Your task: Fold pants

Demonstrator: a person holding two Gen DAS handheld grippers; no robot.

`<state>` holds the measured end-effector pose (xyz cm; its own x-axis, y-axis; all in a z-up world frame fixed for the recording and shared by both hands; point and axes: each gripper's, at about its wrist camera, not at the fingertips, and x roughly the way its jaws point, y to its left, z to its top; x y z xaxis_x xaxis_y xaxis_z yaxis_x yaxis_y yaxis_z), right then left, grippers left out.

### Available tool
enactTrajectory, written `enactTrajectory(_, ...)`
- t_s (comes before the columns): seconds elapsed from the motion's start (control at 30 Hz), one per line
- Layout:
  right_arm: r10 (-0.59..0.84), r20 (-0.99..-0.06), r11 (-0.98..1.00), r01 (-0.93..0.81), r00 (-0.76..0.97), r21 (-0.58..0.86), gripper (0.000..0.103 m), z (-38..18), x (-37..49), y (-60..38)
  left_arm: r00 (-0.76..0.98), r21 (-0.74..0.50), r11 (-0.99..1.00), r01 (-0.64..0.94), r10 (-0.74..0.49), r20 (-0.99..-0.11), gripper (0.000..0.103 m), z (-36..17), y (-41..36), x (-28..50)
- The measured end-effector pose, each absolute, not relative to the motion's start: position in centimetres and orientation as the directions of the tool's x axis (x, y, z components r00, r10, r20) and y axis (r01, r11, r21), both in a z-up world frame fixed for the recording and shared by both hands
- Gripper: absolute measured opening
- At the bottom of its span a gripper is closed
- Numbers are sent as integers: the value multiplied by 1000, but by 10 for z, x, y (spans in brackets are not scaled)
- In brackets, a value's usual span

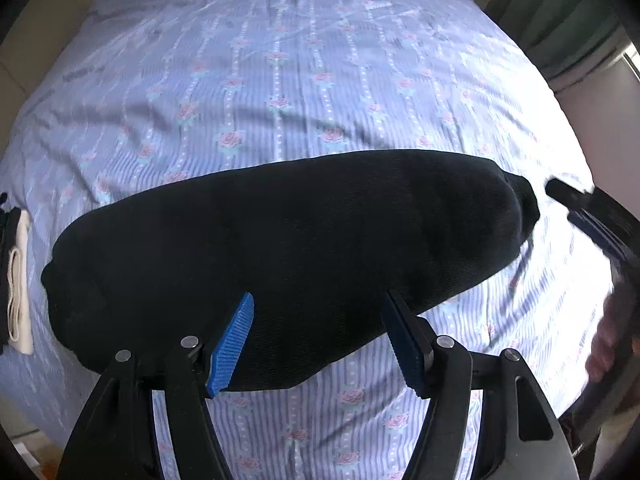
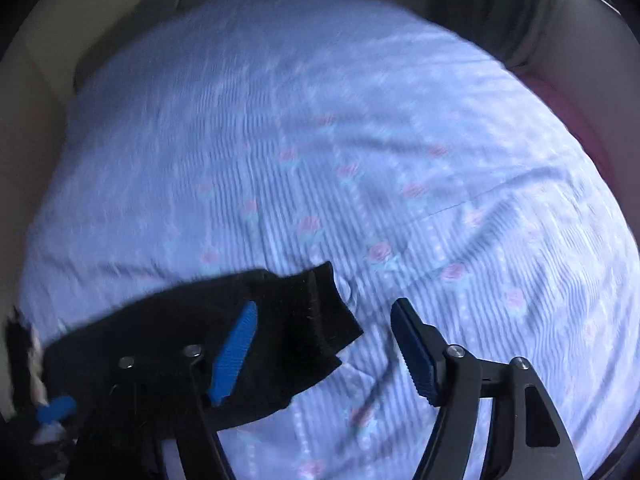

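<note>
**Tech 1:** Across the bed sheet (image 1: 304, 92), where do the pants (image 1: 280, 256) lie?

**Tech 2:** Left wrist view: the black pants lie folded into one long band, running from the lower left up toward the right. Fabric detail is lost in the uniform black; no seams or layers can be separated. The narrow right end tapers near the frame edge.

**Tech 1:** State of the left gripper (image 1: 318, 338)?

**Tech 2:** Released. Its blue pads (image 1: 232, 346) stand wide apart above the near edge of the pants, with nothing between them. Whether the pad tips touch the cloth cannot be determined.

**Tech 1:** And the right gripper (image 2: 324, 350)?

**Tech 2:** Also spread wide, gripping nothing. Right wrist view: one finger overlaps the cuff end of the pants (image 2: 240, 344); the other sits over bare sheet (image 2: 360, 140). This view is motion-blurred, so contact cannot be confirmed.

**Tech 1:** Items cut off or unclear?

**Tech 2:** A white folded cloth (image 1: 18, 276) sits at the far left edge of the left wrist view, partly cropped. At the right edge, the other gripper (image 1: 592, 216) and the holding hand (image 1: 608, 340) appear only as blurred shapes. A green curtain (image 1: 560, 4) is visible at the top right, beyond the bed
</note>
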<state>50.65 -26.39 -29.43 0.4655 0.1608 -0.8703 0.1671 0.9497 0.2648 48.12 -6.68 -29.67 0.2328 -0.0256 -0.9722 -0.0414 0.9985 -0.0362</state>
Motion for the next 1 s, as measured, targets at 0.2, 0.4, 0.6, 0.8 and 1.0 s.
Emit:
enactTrajectory(0.2, 258, -885, 922, 173, 387, 345, 77, -329, 496, -248, 233, -18, 999, -45, -7, -973, 66, -298, -60, 478)
enactTrajectory(0.4, 335, -878, 873, 238, 342, 426, 72, -372, 514, -258, 231, -9, 999, -42, 1, -973, 67, -304, -56, 470)
enactTrajectory(0.6, 339, -892, 892, 198, 300, 406, 58, -392, 531, -250, 219, 3, 999, -41, 12, -976, 67, -313, -51, 465)
enactTrajectory(0.8, 281, -907, 932, 137, 313, 336, 34, -374, 530, -232, 211, -3, 1000, -19, 1, -978, 66, -320, -50, 472)
enactTrajectory(1.0, 197, -896, 959, 113, 398, 261, 30, -322, 501, -226, 195, -45, 999, 22, -49, -980, 62, -333, -59, 479)
